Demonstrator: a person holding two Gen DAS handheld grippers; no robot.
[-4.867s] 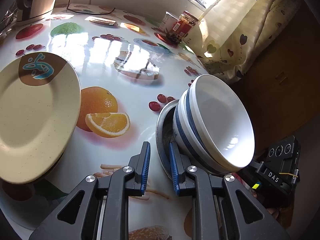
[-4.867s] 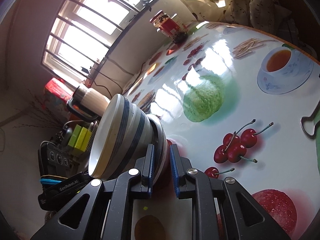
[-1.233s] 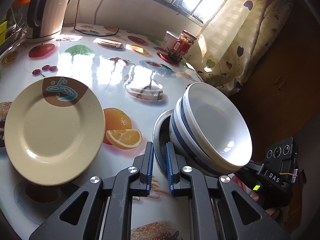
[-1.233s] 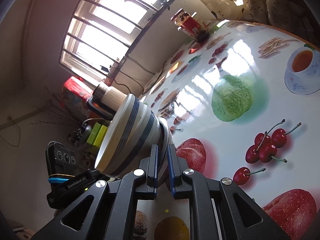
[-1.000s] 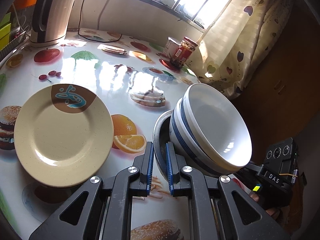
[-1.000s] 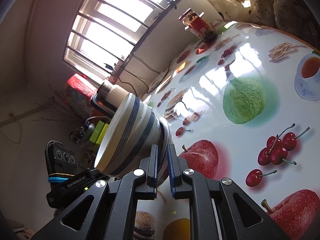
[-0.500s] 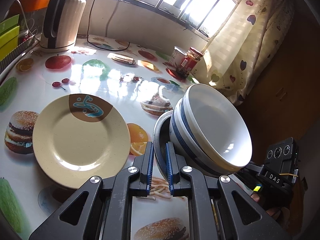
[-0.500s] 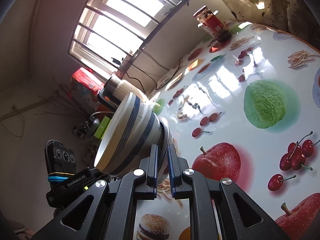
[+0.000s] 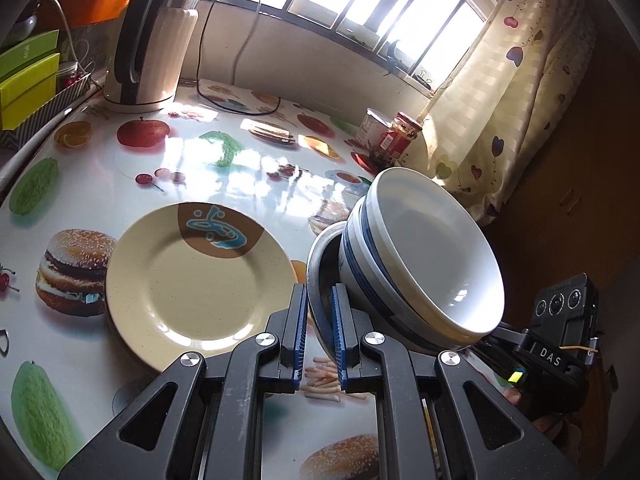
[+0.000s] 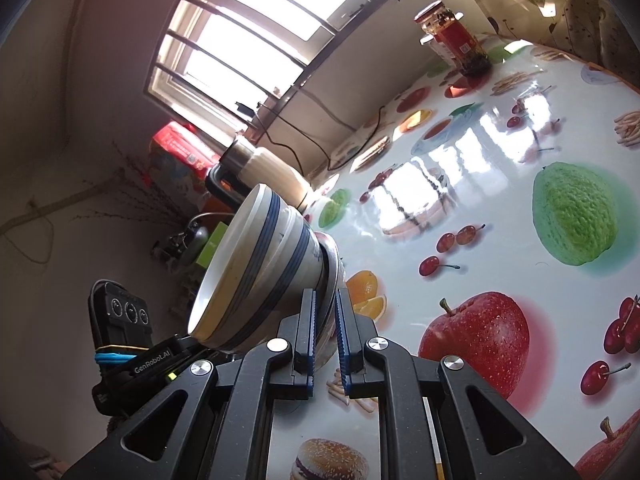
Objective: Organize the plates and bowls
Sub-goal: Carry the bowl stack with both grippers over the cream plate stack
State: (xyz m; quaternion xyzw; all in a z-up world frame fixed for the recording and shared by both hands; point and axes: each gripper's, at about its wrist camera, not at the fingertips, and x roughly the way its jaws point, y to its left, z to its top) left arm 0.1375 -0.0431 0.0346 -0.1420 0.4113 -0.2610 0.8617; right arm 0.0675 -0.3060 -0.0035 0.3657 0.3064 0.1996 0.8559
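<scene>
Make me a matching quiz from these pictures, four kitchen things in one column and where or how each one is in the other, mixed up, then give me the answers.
Things:
1. cream plate
2. striped bowls
3. kettle
4. red jar

Places or states:
A. standing by the curtain
B. stacked on a metal dish clamped by the left gripper and right gripper
C. lying flat on the table
D. standing at the table's far corner, under the window

Pairs: 1-C, 2-B, 3-D, 4-A
</scene>
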